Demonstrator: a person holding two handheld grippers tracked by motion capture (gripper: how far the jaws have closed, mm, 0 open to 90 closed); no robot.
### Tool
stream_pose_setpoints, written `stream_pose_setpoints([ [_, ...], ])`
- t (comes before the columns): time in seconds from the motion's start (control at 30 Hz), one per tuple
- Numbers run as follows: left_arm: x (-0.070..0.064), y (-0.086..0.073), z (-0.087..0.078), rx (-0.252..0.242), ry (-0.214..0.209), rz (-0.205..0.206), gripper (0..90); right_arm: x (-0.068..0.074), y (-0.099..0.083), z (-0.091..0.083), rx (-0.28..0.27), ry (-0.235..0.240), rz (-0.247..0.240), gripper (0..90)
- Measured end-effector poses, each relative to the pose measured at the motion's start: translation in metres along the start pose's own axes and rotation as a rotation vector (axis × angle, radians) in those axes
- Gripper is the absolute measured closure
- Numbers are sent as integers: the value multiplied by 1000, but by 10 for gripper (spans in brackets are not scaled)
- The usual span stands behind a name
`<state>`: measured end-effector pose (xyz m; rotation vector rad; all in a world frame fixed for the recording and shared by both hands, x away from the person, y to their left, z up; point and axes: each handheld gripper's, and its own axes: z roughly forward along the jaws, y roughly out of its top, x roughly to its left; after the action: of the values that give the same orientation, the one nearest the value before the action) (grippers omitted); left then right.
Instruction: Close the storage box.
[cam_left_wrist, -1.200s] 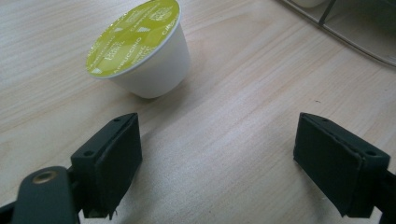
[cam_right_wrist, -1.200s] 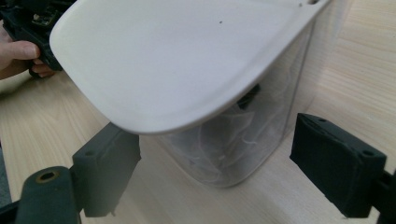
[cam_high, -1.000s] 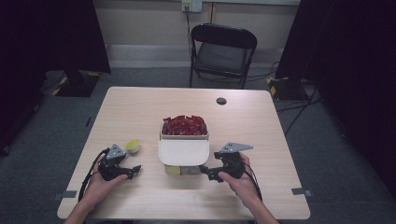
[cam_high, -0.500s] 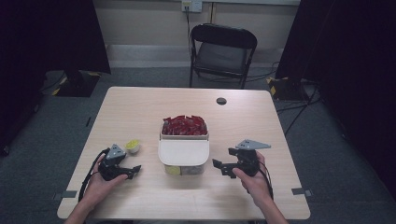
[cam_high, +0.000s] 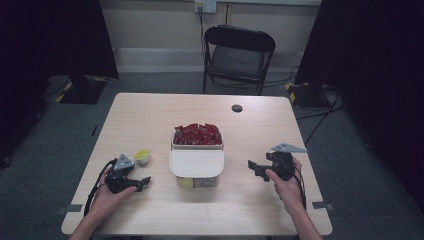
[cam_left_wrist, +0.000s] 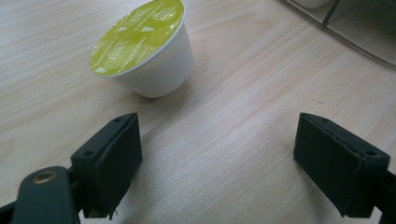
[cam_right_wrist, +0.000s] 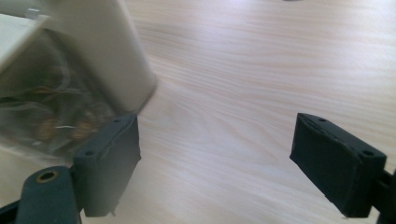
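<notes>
A white capsule with a yellow-green foil lid stands on the wooden table, just ahead and left of my left gripper, which is open and empty. A clear container with a white lid sits mid-table; behind the lid it holds several red packets. My right gripper is open and empty, right of the container, with the container's corner at its left jaw's side.
A small black round thing lies on the far right part of the table. A black folding chair stands behind the table. Dark curtains flank the room.
My right gripper has pulled away from the container to the right, by roughly a hand's width. The left gripper and the capsule have stayed put.
</notes>
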<state>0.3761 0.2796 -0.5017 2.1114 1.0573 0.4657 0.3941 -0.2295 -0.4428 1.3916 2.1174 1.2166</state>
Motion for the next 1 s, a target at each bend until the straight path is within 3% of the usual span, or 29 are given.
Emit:
stream_pose_setpoints([
  [0.17, 0, 0, 0, 1, -1, 0, 148, -16, -5, 4, 24, -64, 18, 151],
  [0.2, 0, 0, 0, 2, -1, -1, 148, -25, -11, 7, 48, -85, 44, 150],
  [0.33, 0, 0, 0, -3, -2, -2, 148, -38, -21, 13, 97, -146, 39, 151],
  [0.53, 1, 0, 0, -1, 0, -4, 148, -52, -31, 17, 132, -190, 63, 150],
  [0.73, 1, 0, 0, -1, -1, -4, 148, -54, -37, 20, 144, -260, 42, 146],
  [0.8, 1, 0, 0, -1, -1, -4, 148, -51, -39, 23, 143, -295, 4, 123],
  [0.83, 1, 0, 0, -1, -1, -4, 148, -49, -40, 24, 130, -305, 14, 119],
  [1.0, 2, 0, 0, -1, -1, -2, 148, -48, -44, 25, 95, -310, 14, 117],
])
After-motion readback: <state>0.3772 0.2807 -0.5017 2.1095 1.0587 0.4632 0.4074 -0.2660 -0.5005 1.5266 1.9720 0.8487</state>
